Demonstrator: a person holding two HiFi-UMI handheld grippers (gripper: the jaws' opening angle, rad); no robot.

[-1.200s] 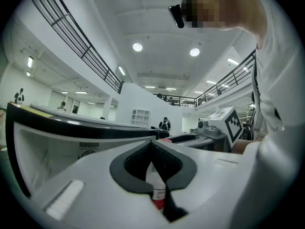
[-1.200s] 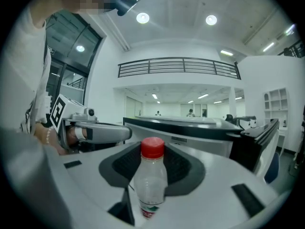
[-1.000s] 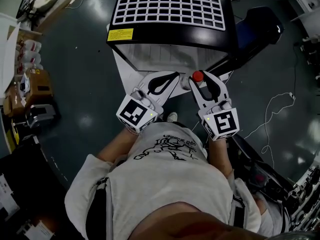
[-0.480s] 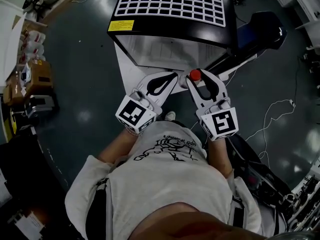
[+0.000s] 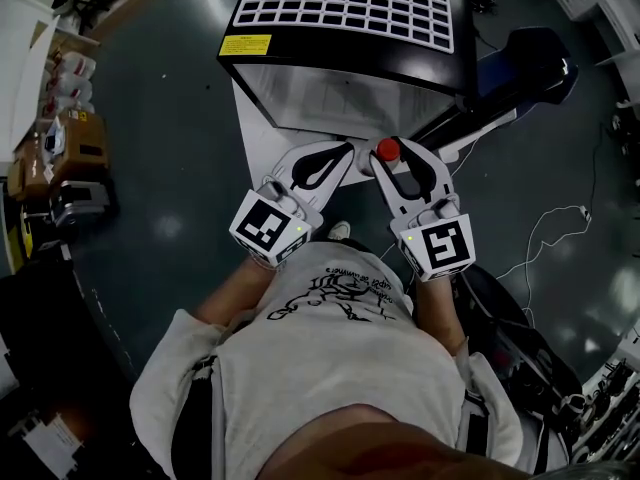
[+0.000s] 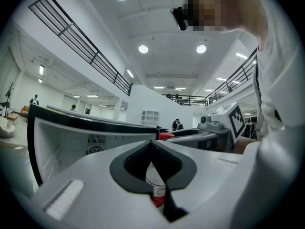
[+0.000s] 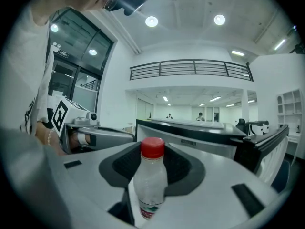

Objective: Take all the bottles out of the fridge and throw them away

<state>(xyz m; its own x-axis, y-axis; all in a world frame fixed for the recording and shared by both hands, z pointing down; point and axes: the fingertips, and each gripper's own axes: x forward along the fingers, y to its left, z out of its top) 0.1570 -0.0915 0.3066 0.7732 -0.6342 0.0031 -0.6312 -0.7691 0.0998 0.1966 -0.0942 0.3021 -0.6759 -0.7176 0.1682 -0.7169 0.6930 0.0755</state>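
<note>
A clear bottle with a red cap stands upright between the jaws of my right gripper, which is shut on it; its cap shows in the head view. My left gripper is shut with nothing held, just left of the right one. Both hang level in front of the black fridge, whose white inside is open toward me. Through the left gripper's cut-out a white shape with a red band shows; I cannot tell what it is.
The fridge's top carries a white grid. Its black door stands open at the right. Boxes and clutter line the left side of the dark floor, and a white cable lies at the right.
Nothing has visibly changed beyond a slight drift of the view; both grippers and the bottle keep their places before the fridge.
</note>
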